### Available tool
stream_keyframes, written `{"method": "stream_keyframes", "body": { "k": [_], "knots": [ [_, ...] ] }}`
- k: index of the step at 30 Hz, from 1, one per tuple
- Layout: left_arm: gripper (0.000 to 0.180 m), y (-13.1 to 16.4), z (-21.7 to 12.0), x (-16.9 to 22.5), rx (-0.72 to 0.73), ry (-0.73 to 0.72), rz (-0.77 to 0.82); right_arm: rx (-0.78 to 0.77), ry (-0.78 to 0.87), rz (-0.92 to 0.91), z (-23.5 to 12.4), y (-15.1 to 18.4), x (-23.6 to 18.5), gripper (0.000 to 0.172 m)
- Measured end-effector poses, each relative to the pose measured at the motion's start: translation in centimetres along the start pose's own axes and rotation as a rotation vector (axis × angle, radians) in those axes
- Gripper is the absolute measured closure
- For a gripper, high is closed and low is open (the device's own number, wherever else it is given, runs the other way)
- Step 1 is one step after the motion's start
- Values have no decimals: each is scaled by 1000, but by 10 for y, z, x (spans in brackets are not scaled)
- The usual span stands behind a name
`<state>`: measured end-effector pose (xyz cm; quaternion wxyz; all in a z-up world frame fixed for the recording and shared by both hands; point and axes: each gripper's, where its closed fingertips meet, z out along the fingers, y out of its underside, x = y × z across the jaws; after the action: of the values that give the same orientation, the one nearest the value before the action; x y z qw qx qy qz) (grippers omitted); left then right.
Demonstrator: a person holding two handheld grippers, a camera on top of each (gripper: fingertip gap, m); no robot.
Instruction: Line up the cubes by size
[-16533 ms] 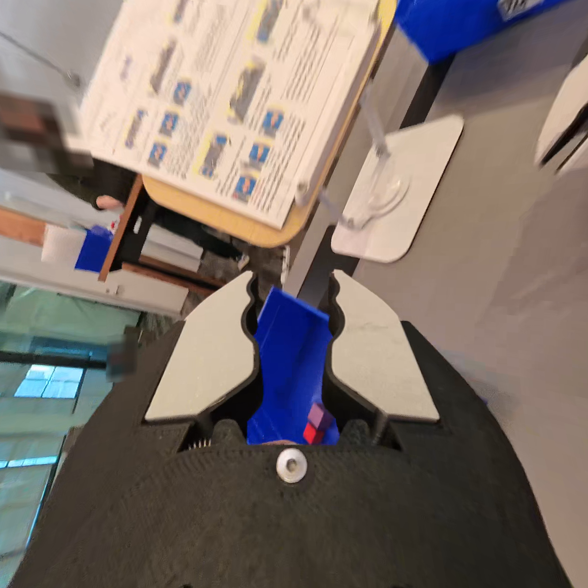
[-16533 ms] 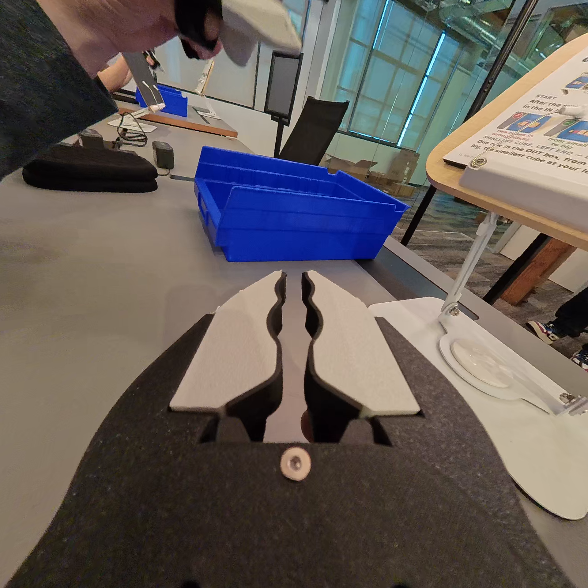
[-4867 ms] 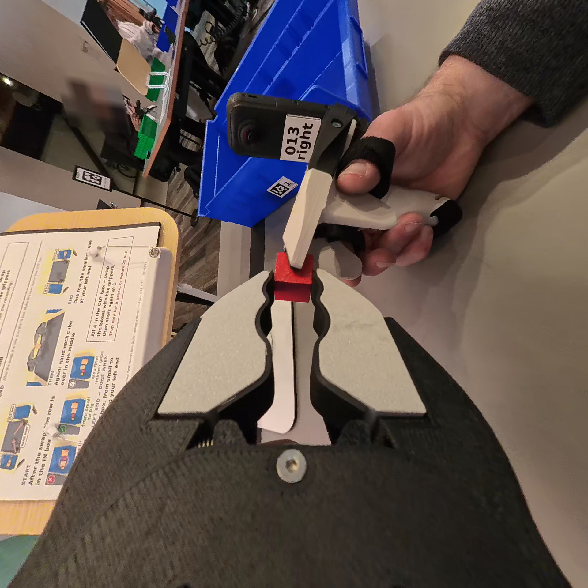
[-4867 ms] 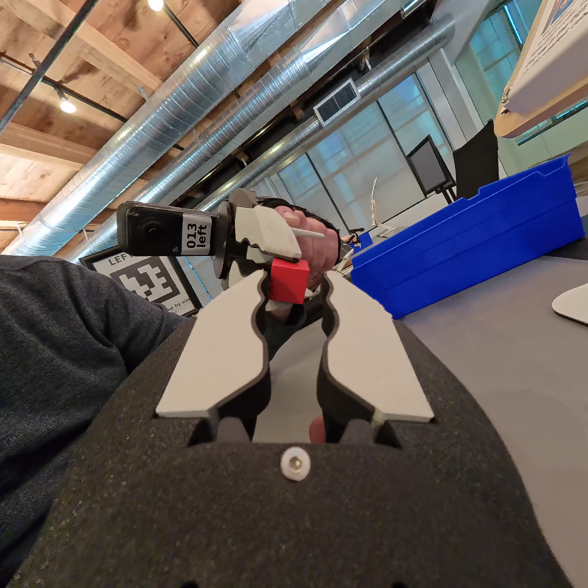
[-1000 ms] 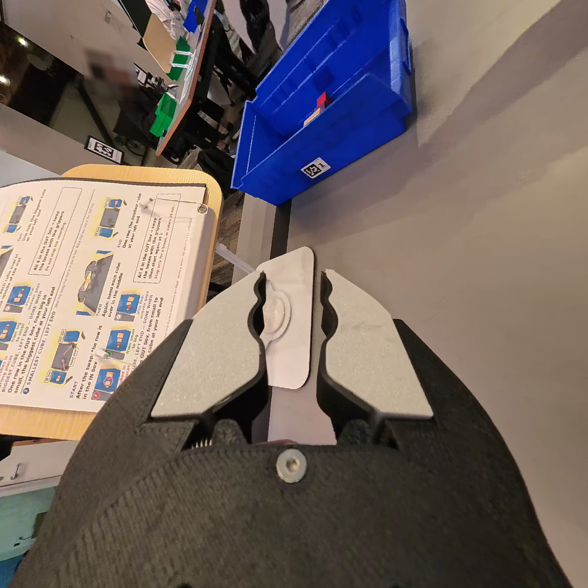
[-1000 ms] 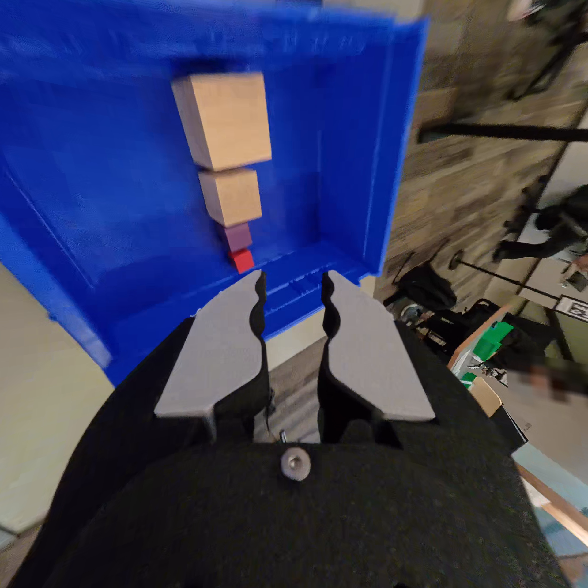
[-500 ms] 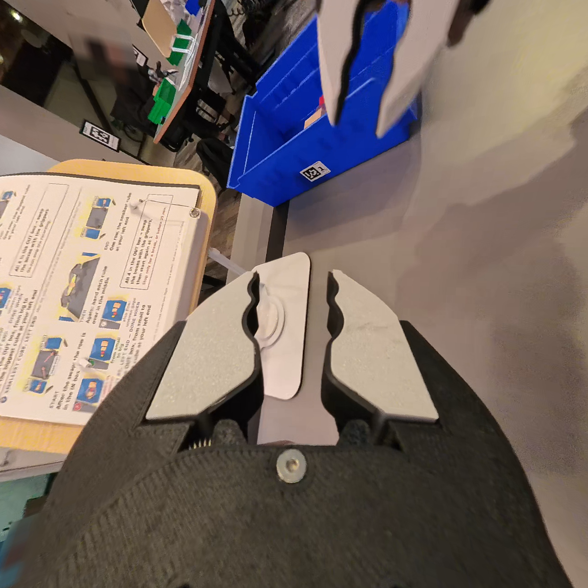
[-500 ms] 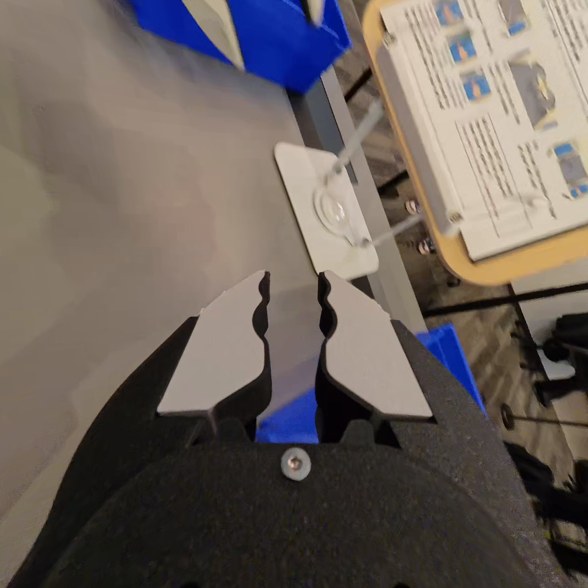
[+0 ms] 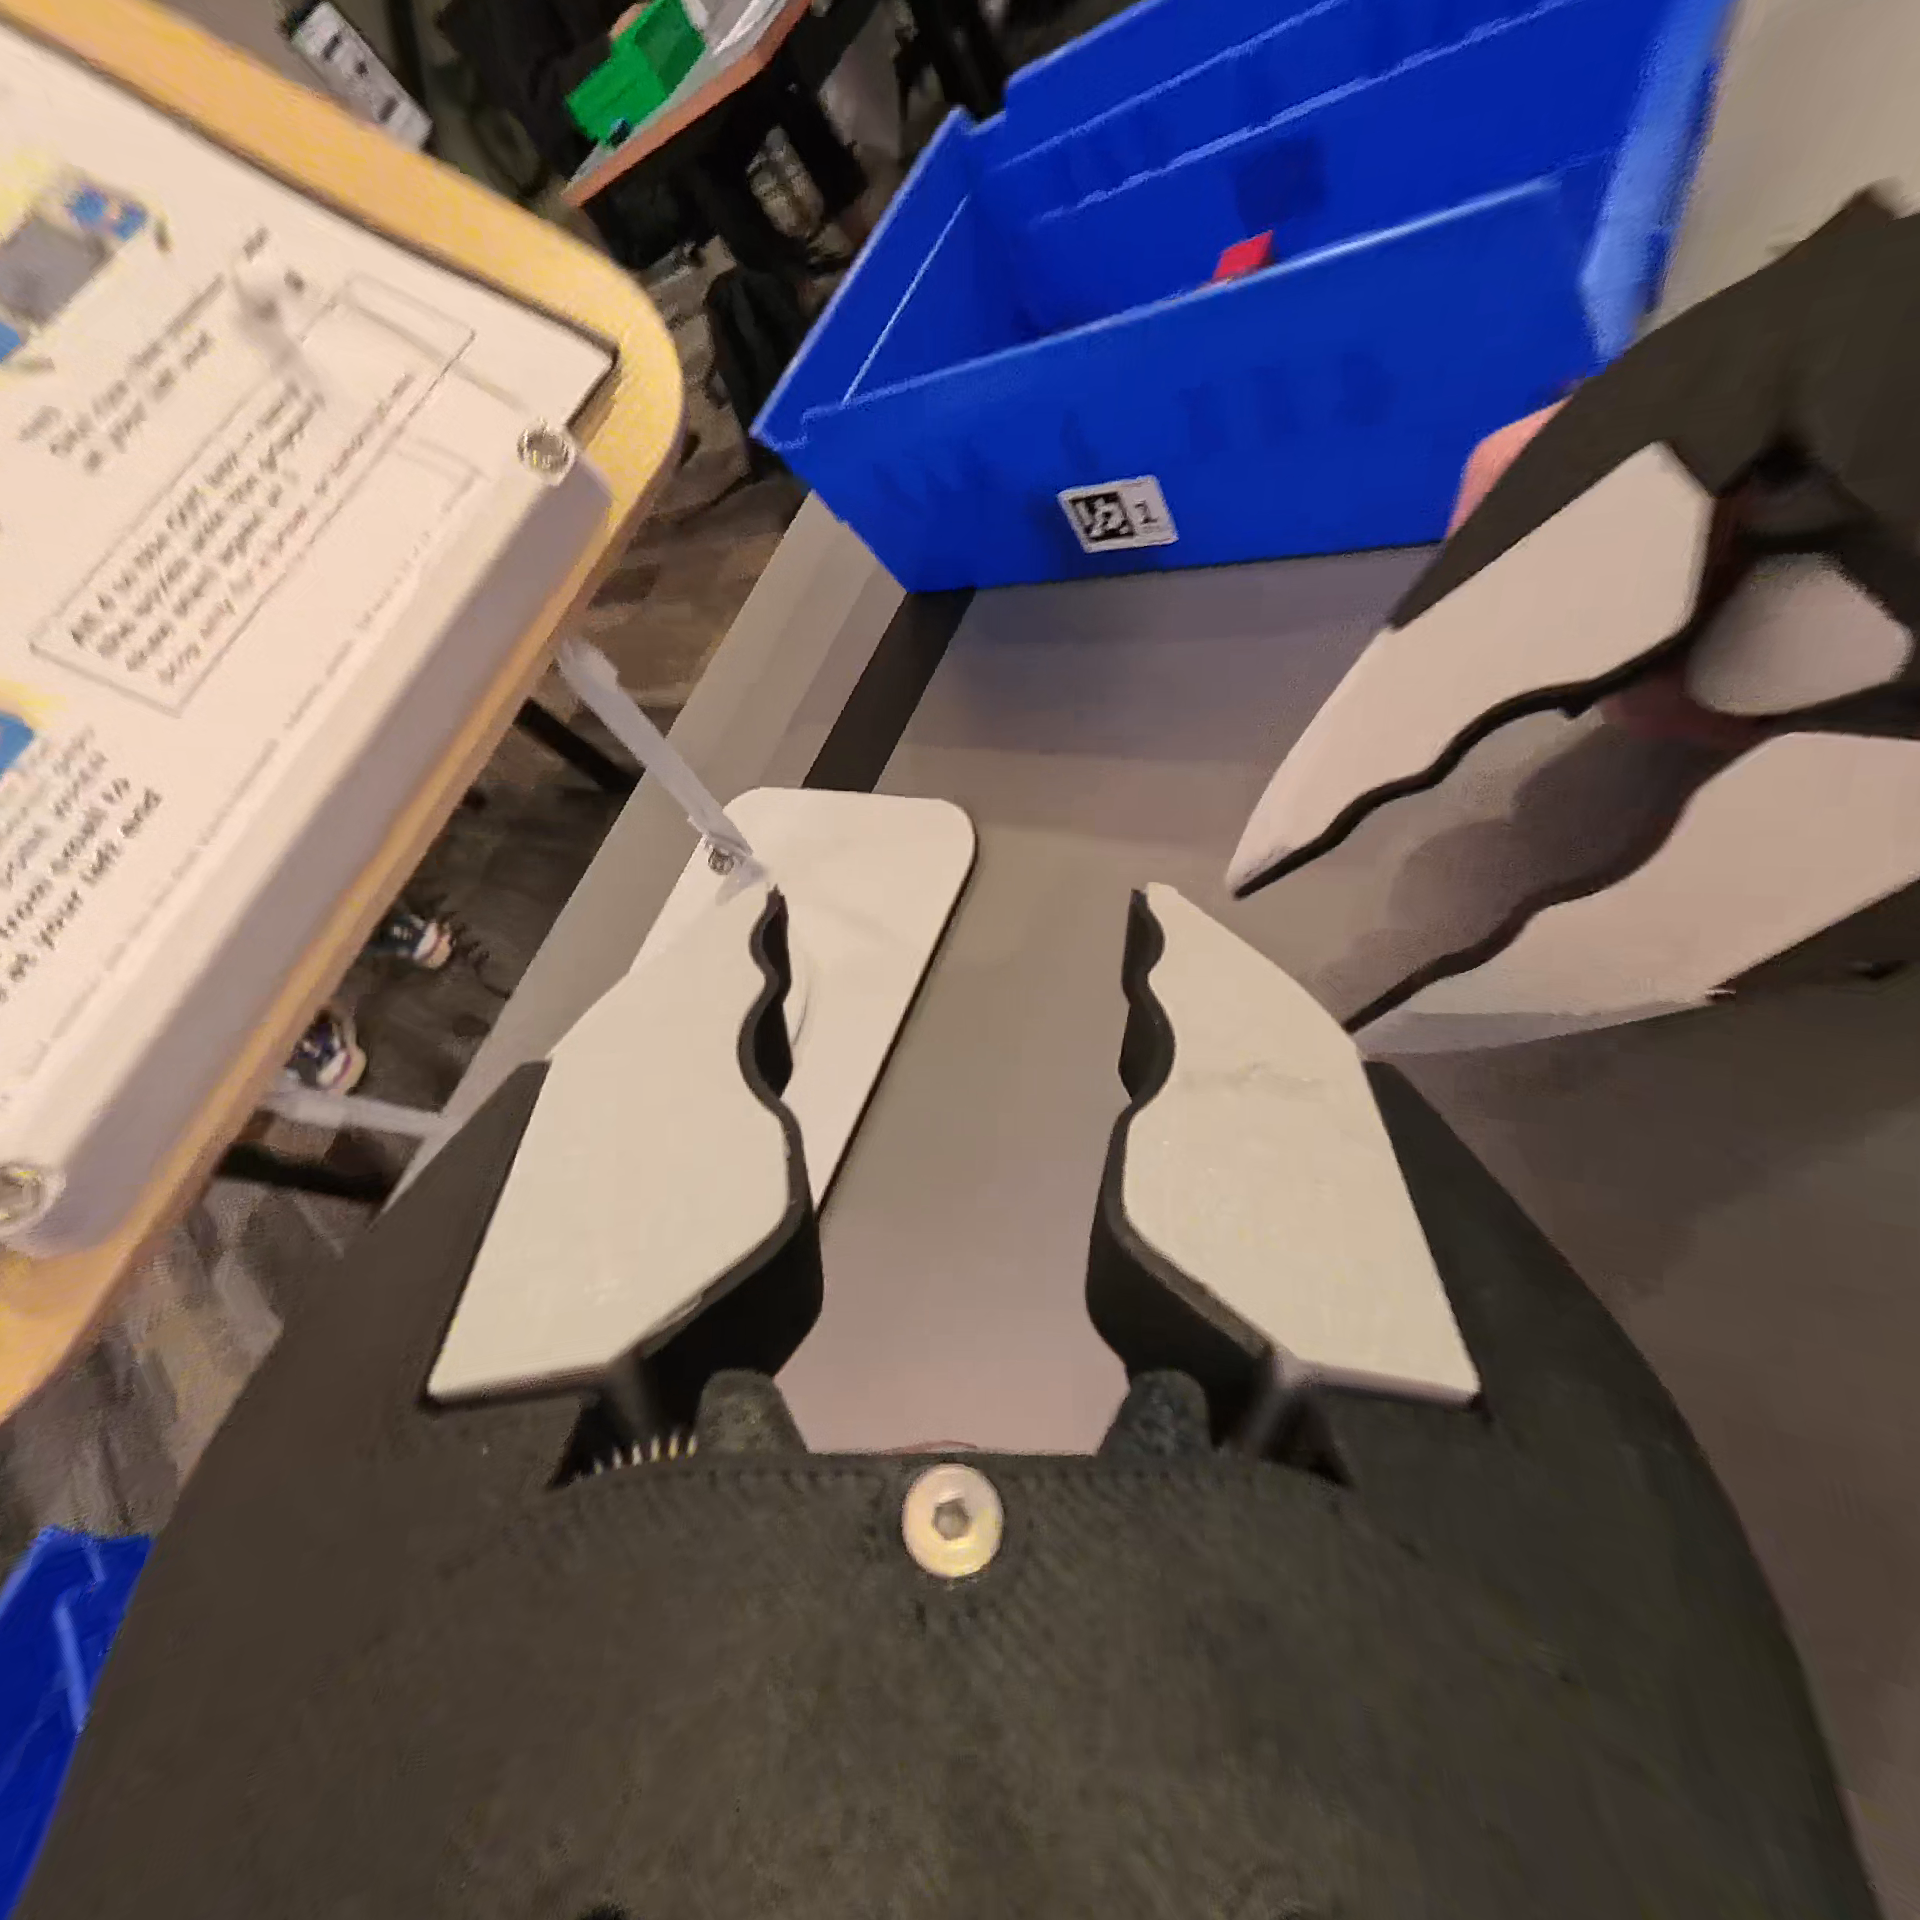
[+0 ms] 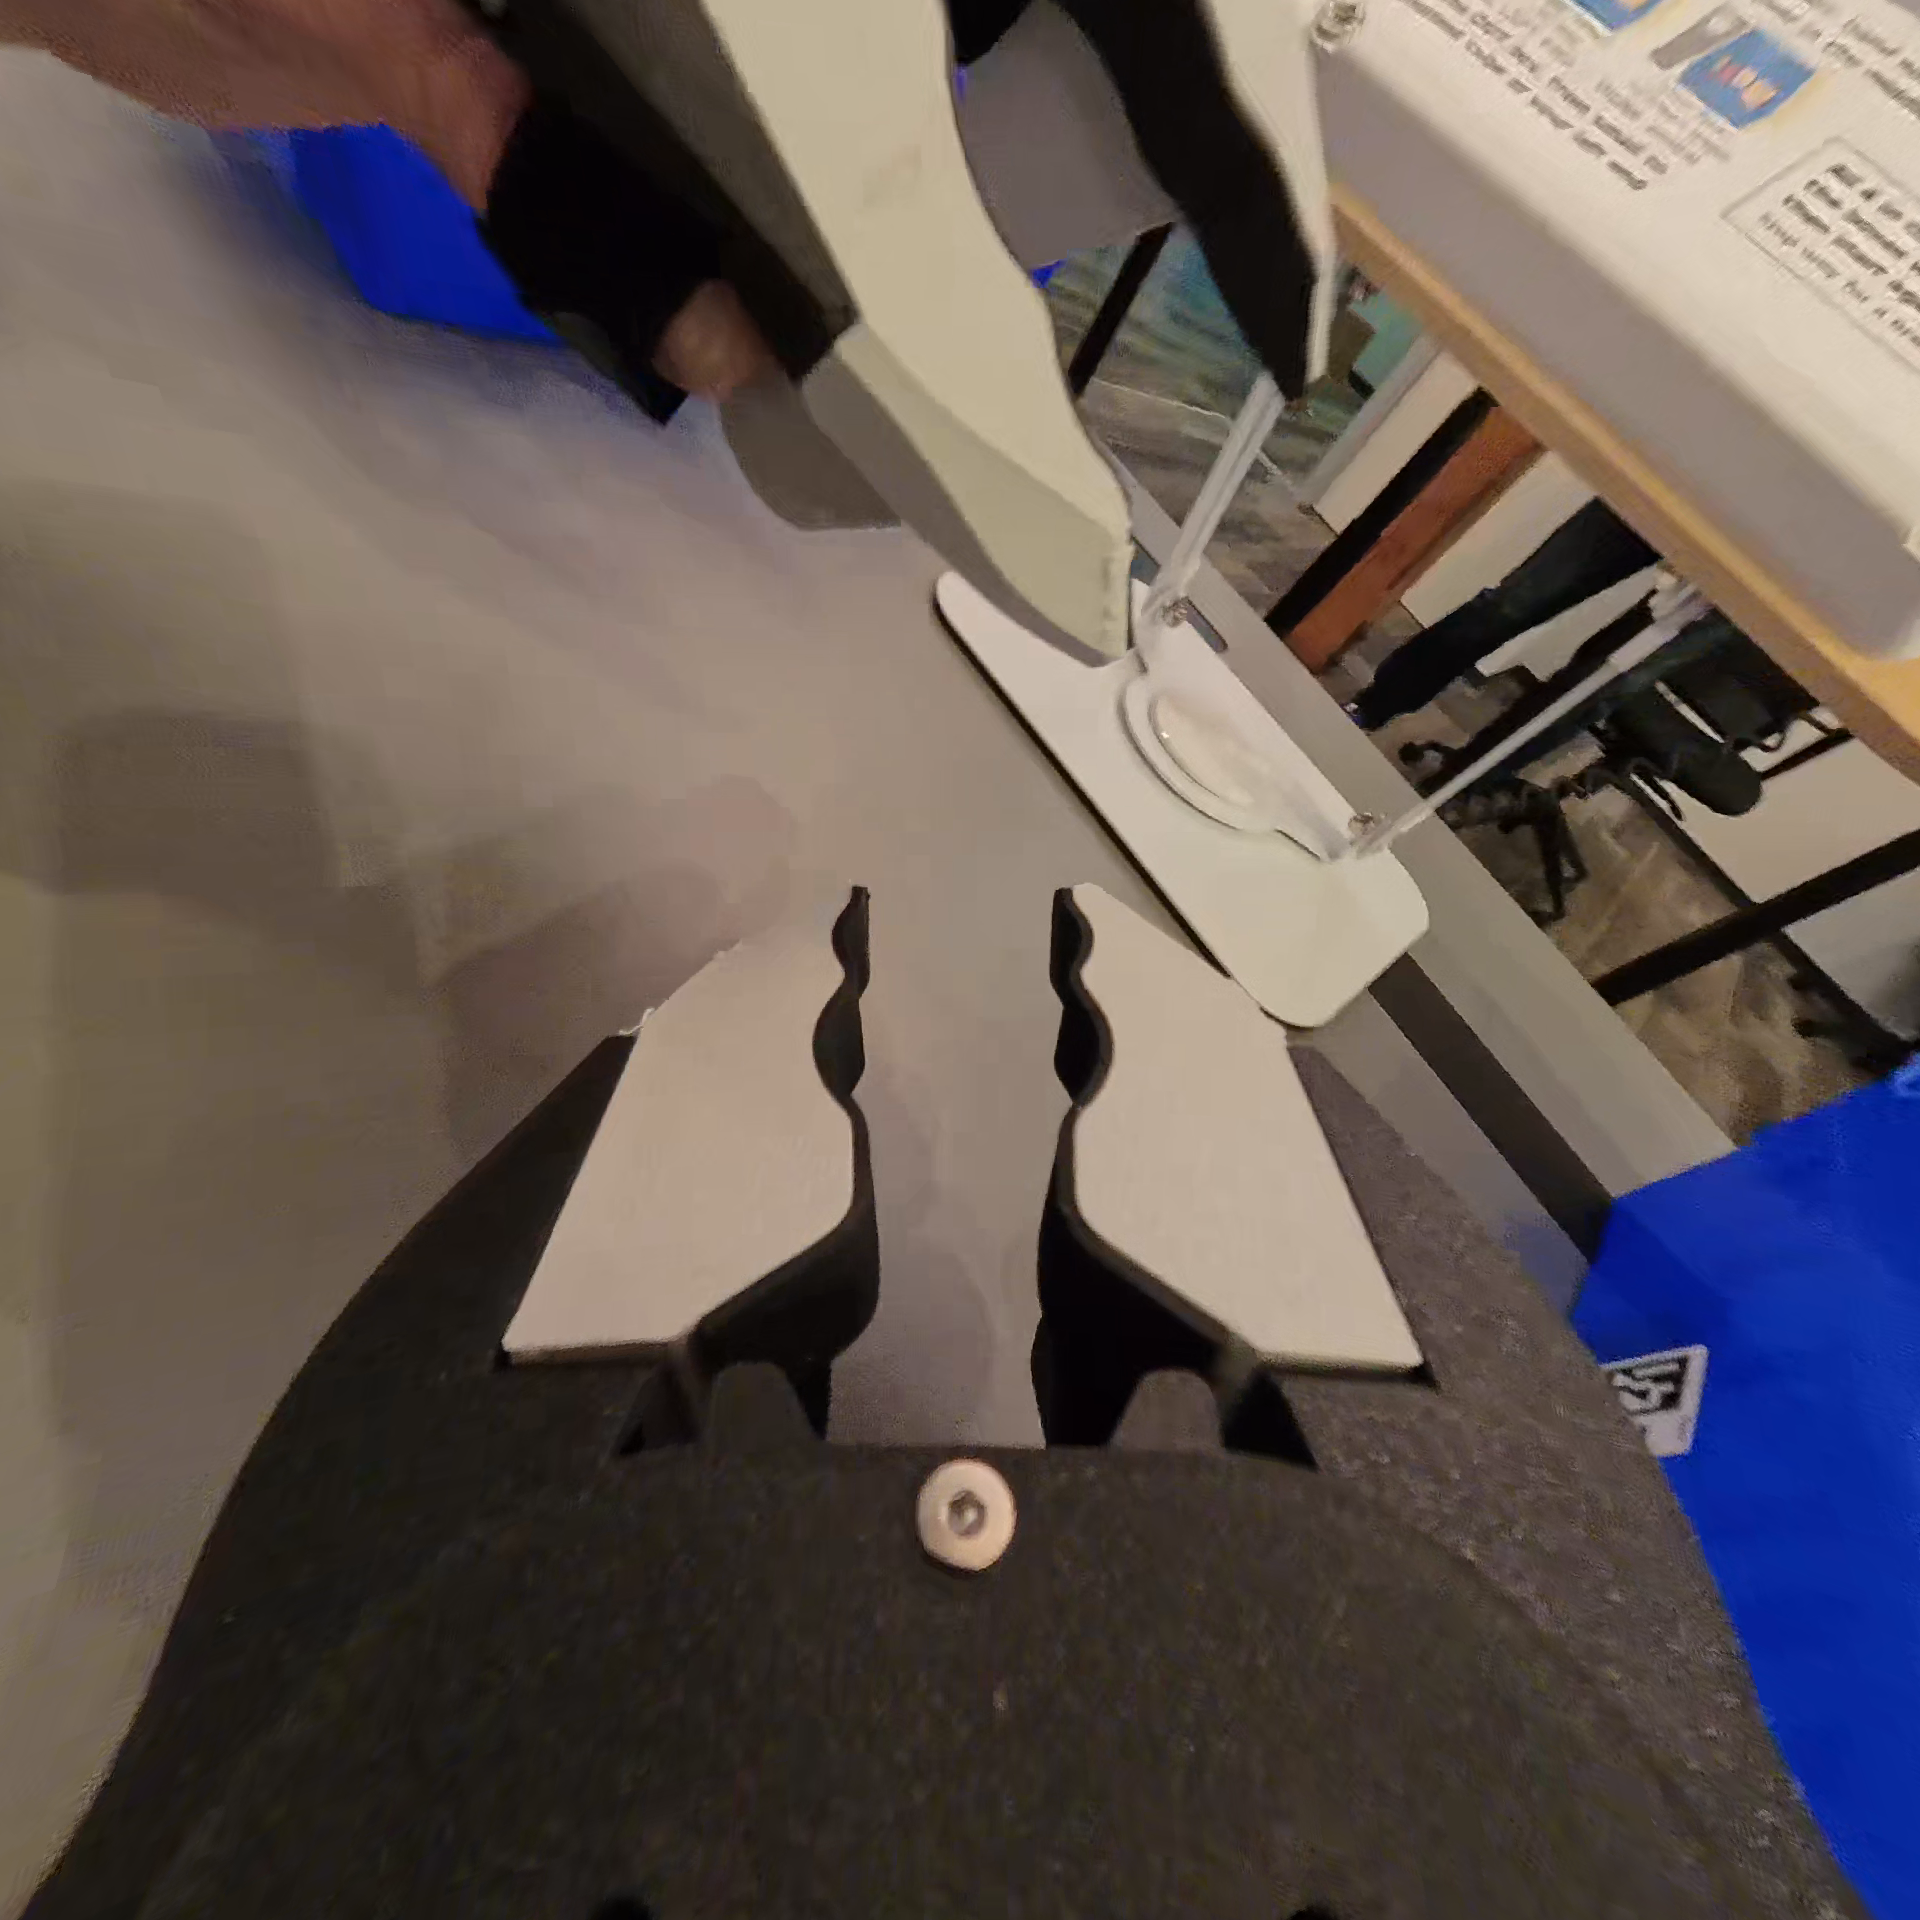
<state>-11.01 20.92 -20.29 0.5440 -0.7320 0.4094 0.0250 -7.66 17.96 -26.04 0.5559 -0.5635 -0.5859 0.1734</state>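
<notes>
The only cube in sight was a small red cube, showing over the wall of the blue bin that stood well ahead of the left gripper and a little to the right of its fingers. The rest of the row could not be seen from either view (the bin wall hid whatever else lay inside). A second blue bin sat close by the right side of the right gripper, its inside out of view.

Judged from that, no cube was in hand and the work stood between steps: either the row in the far bin was finished, or another cube had yet to be fetched. The next move probably called for carrying 1 gripper back over a bin, with the jaws spread wide enough for the cube wanted, and lowering squarely so the neighbours were not knocked.

The left gripper's 2 fingers were spread wide and carried nothing; only bare grey table lay between them, with the white stand base under and just beyond the left fingertip. The right gripper's fingers stood moderately apart, also released and empty, above bare table, the same stand base just beyond the right fingertip. Both grippers hung near each other, each blurred in the other's view, beside the instruction board.
</notes>
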Motion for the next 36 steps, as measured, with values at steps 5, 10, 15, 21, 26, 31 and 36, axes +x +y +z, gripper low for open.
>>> {"method": "stream_keyframes", "body": {
  "k": [5,10,15,21,26,31,36],
  "knots": [
    [117,27,18,-11,-53,-104,-127,27,53,60,-4,2,13,137],
    [114,57,29,-20,-107,-210,-192,21,121,77,-7,7,28,135],
    [100,72,31,-28,-128,-260,-271,3,151,106,-6,11,36,132],
    [92,87,33,-33,-149,-288,-276,-9,146,87,-4,12,33,132],
    [84,92,27,-34,-156,-308,-274,-9,150,69,-4,11,32,131],
    [85,93,14,-34,-140,-338,-276,0,150,58,-4,10,31,130],
    [89,95,6,-25,-134,-321,-287,1,141,25,-4,9,27,130]
  ]
}}
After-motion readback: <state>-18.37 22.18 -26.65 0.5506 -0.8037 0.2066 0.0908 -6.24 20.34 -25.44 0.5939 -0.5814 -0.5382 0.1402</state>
